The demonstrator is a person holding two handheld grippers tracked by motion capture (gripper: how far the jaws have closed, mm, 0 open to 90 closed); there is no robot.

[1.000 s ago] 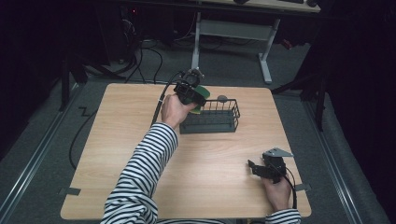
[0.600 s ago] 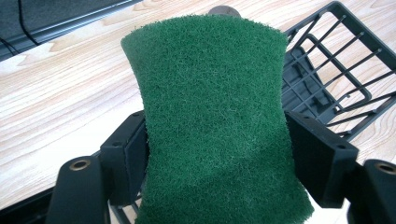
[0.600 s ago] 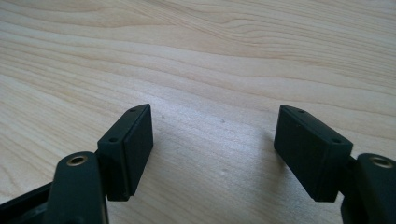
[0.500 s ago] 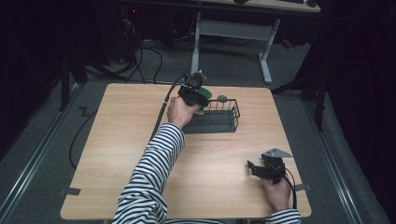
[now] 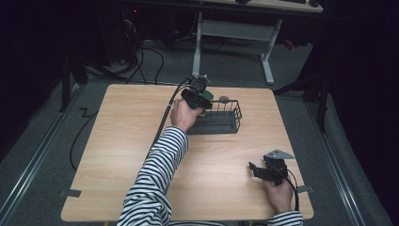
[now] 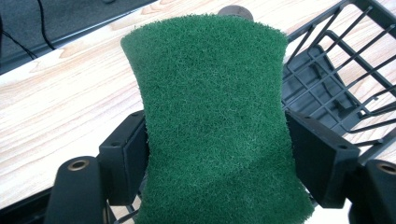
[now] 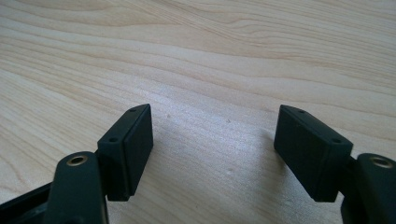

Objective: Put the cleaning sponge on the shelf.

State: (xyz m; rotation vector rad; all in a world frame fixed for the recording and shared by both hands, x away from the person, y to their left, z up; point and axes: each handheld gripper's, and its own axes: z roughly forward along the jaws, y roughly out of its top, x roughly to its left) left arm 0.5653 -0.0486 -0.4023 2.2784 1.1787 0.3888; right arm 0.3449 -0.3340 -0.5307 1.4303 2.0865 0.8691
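The left gripper squeezes a green scrubbing pad tight, right over the black wire basket. The right gripper rests low over the wooden table, jaws wide apart and holding nothing.

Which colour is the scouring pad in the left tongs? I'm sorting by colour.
Dark green scouring pad, clearest in the left gripper view.

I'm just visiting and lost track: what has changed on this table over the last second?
The left gripper, shut on the green scouring pad, has come down a little toward the near-left end of the black wire basket. Nothing was picked up or let go. The basket, the small round grey thing behind it and the open right gripper, resting on the wooden table, stayed put.
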